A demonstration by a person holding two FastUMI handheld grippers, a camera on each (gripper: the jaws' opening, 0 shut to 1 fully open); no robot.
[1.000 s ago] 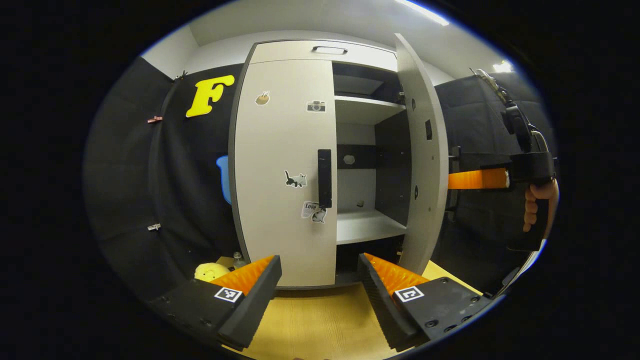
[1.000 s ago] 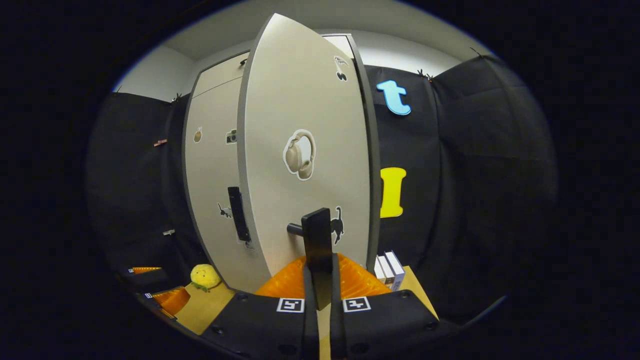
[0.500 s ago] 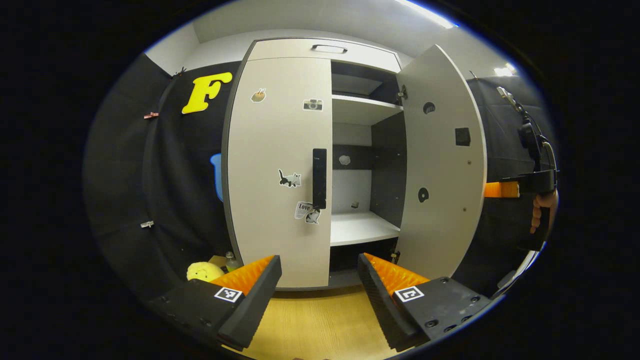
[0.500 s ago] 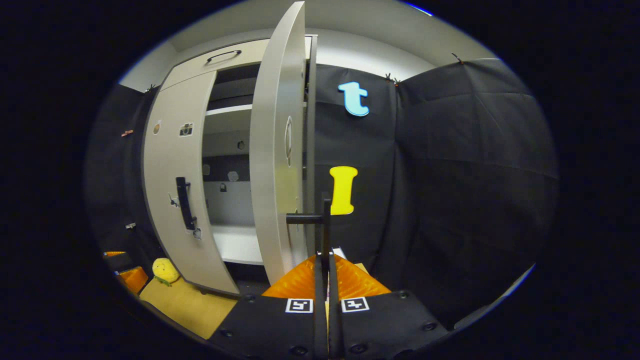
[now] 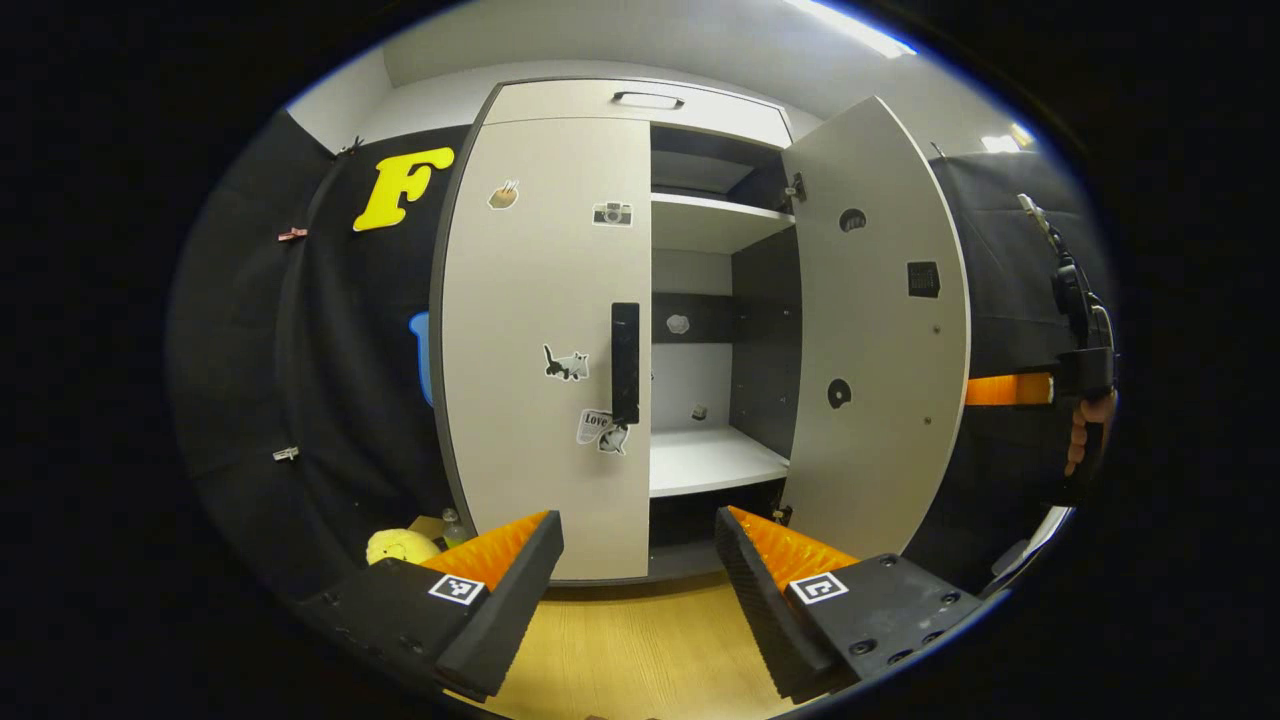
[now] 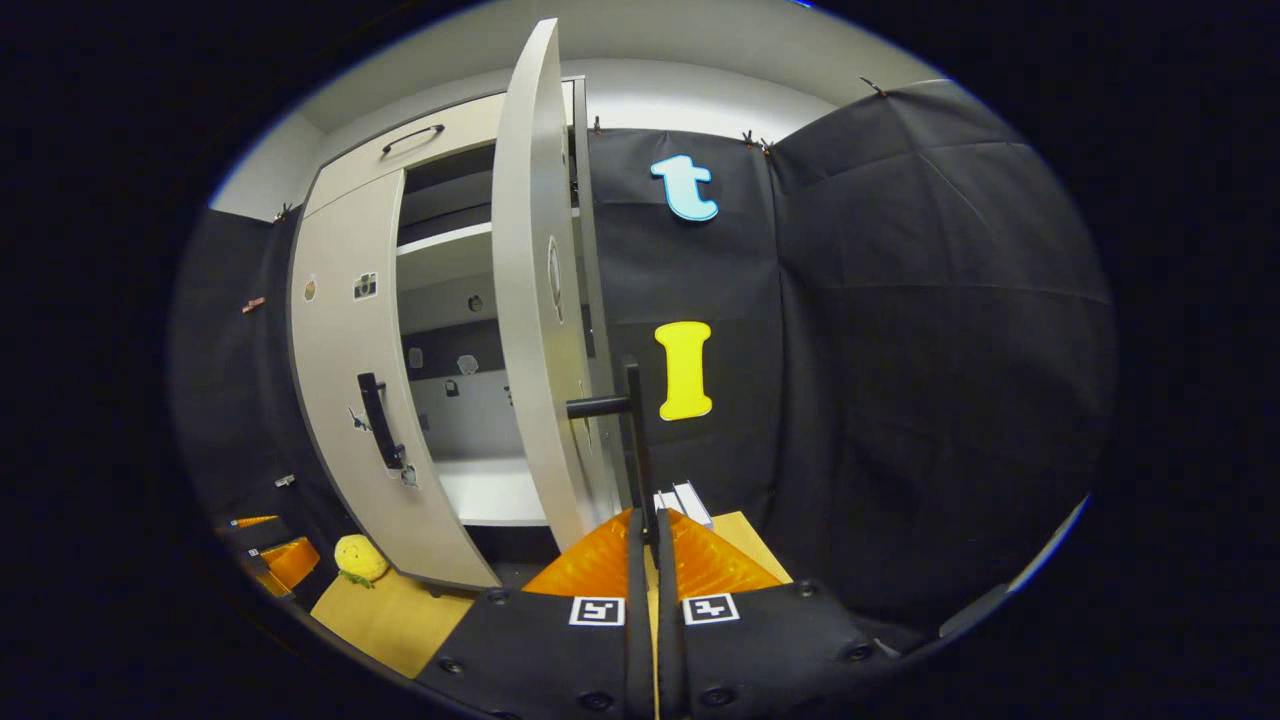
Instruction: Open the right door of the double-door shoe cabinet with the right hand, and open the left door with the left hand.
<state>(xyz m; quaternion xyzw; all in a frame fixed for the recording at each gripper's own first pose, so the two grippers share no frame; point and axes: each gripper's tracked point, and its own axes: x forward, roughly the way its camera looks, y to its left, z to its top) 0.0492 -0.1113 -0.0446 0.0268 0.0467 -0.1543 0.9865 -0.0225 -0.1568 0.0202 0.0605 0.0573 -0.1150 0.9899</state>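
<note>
Right tongs: clamped on the right door's handle, frame centre, to swing it out.
Left tongs: wide, facing the left door's handle, ready to grasp.

black cloth walls, wooden floor, ceiling light.

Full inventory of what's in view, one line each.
Shoe cabinet: 1, light grey, on the wooden table.
Right door: 1, grey, swung open.
Left door: 1, grey with stickers, closed.
Left door handle: 1, black, door's inner edge.
Right door handle: 1, black, between the right tongs.
Shelves: 2, white, inside.
Plush toy: 1, yellow, left of cabinet.
Table: 1, wood.
Left tongs: open, short of the left door.
Right tongs: shut on the right door handle.
</note>
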